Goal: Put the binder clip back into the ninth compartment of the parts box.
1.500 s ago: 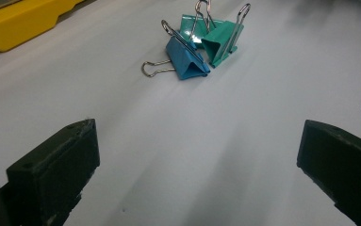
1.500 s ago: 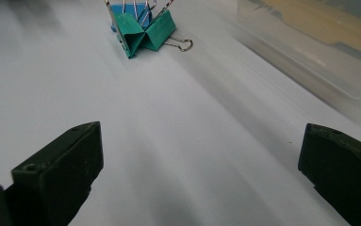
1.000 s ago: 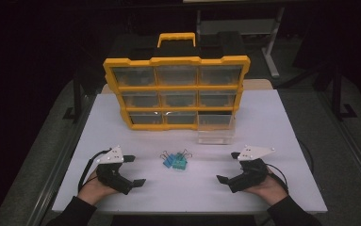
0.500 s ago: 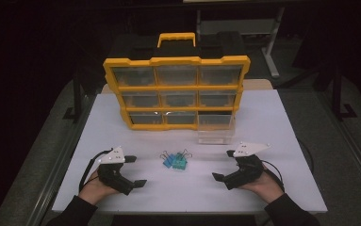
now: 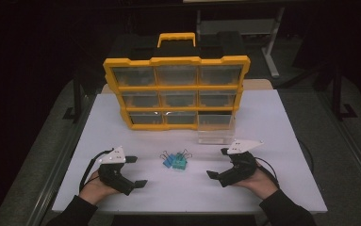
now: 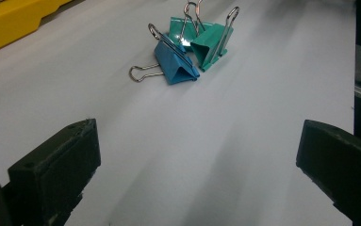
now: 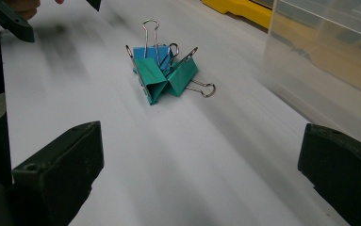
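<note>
1. Clips (image 5: 174, 160): three in a touching heap on bench (image 5: 282, 122), between left gripper (image 5: 133, 171) and right gripper (image 5: 218, 164), near clear drawer (image 5: 215, 133)
2. Light, stiff, springy; likely slippery on wire loops, so best pinched across painted body
3. Fingers released, both sides
4. No readable writing

binder clips (image 5: 175, 161) before drawer cabinet (image 5: 176, 89) — between grippers

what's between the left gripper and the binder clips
Nothing: the left gripper view shows bare white table from the open left gripper up to the binder clips. The high view shows the same gap.
</note>
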